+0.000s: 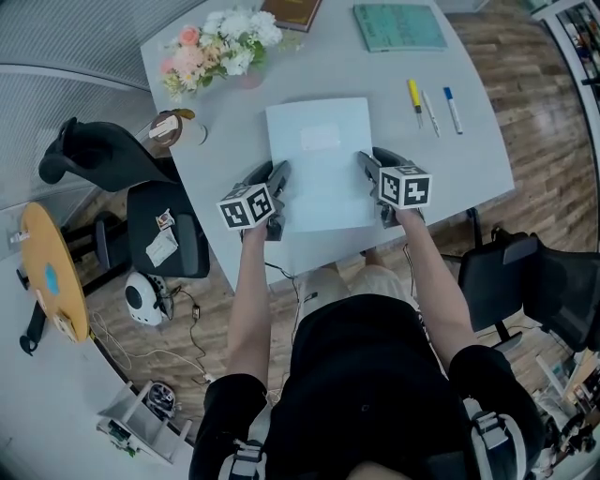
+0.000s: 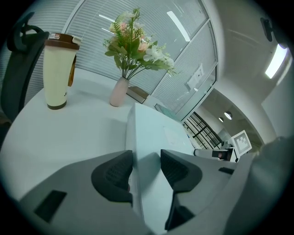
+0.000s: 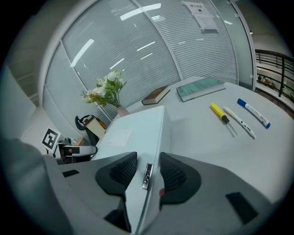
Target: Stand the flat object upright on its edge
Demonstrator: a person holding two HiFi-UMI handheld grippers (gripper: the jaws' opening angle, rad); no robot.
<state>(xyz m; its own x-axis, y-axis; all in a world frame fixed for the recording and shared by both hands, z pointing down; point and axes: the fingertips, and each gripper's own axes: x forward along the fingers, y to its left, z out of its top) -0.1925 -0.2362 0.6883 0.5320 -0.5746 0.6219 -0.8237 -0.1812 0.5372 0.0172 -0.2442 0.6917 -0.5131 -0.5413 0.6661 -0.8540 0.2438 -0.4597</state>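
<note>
A flat pale blue case [image 1: 319,164] lies flat on the grey table [image 1: 478,159], straight in front of me. My left gripper [image 1: 279,176] sits at the case's left edge and my right gripper [image 1: 367,165] at its right edge. In the left gripper view the case's edge [image 2: 154,133] runs between the jaws of the left gripper [image 2: 146,167]; one pad is close against it and a gap shows at the other. In the right gripper view the right gripper [image 3: 148,172] straddles the case's side [image 3: 133,128], with a small metal clasp [image 3: 147,175] between the pads and slim gaps on both sides.
A vase of flowers [image 1: 220,47], a lidded cup [image 1: 169,127], a brown book [image 1: 291,11] and a teal notebook [image 1: 398,26] stand along the far side. Three pens [image 1: 431,108] lie to the right. Black chairs [image 1: 141,187] flank the table.
</note>
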